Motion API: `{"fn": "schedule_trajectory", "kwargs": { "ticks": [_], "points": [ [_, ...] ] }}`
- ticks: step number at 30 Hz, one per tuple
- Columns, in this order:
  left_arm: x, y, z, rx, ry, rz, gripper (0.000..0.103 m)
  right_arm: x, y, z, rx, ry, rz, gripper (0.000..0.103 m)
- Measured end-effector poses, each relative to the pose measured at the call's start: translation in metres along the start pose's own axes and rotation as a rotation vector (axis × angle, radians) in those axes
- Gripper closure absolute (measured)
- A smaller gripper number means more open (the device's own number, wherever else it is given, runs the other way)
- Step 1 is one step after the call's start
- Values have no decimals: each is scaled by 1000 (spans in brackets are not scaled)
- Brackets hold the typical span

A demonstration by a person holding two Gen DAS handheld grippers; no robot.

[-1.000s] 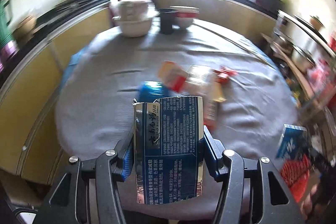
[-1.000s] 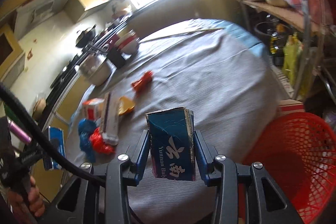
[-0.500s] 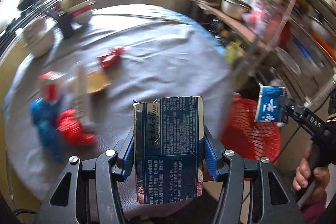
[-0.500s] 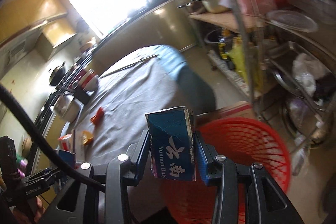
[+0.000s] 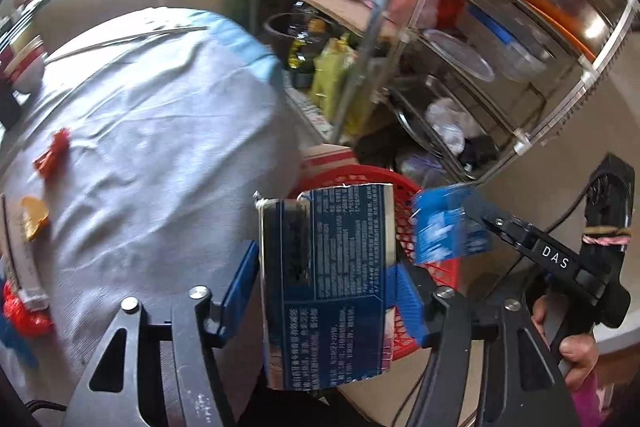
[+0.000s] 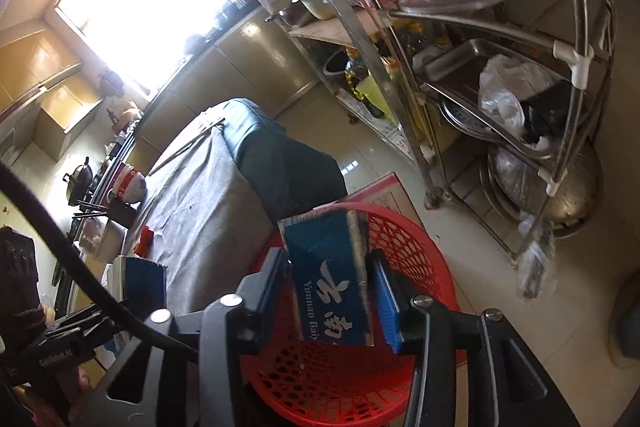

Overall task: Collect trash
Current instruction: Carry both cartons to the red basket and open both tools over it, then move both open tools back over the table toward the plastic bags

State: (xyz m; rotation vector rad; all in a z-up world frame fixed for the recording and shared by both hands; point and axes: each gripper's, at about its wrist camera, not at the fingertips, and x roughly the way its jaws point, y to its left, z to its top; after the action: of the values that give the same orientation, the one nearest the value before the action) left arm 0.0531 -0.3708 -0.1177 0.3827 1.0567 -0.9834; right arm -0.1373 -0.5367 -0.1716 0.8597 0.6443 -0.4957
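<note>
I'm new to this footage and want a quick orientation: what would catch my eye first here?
A blue carton sits between the left gripper's parted fingers, tilted beside the grey table. A smaller blue box hangs loose in the right gripper, whose jaws have just been opening, over the red basket on the floor. Behind stands a metal rack crowded with pots.

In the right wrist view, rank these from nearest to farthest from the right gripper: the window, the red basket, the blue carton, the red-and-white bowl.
1. Blue carton, between the fingers of the right gripper.
2. Red basket, just below and beyond.
3. Red-and-white bowl, left, on the table's far end.
4. Window, upper left, behind the counter.
</note>
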Motion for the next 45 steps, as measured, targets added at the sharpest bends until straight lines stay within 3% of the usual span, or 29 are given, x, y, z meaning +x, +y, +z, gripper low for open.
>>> {"fn": "schedule_trajectory", "kwargs": {
  "ticks": [2, 9, 14, 21, 31, 45],
  "points": [
    [2, -6, -1, 26, 4, -6, 37, -2, -3, 2, 14, 0, 6, 41],
    [-10, 4, -8, 30, -26, 14, 37, -8, -1, 4, 25, -33, 17, 40],
    [-28, 25, -16, -1, -69, 57, 37, -4, 22, -1, -45, -28, 5, 40],
    [-62, 63, -30, -43, -149, 258, 37, 1, 55, -7, -110, -18, 27, 40],
    [-102, 117, -59, -128, -199, 440, 36, 16, 134, -28, -262, 29, 93, 40],
    [-133, 180, -106, -268, -215, 508, 36, 28, 234, -62, -446, 77, 190, 40]
  ]
}}
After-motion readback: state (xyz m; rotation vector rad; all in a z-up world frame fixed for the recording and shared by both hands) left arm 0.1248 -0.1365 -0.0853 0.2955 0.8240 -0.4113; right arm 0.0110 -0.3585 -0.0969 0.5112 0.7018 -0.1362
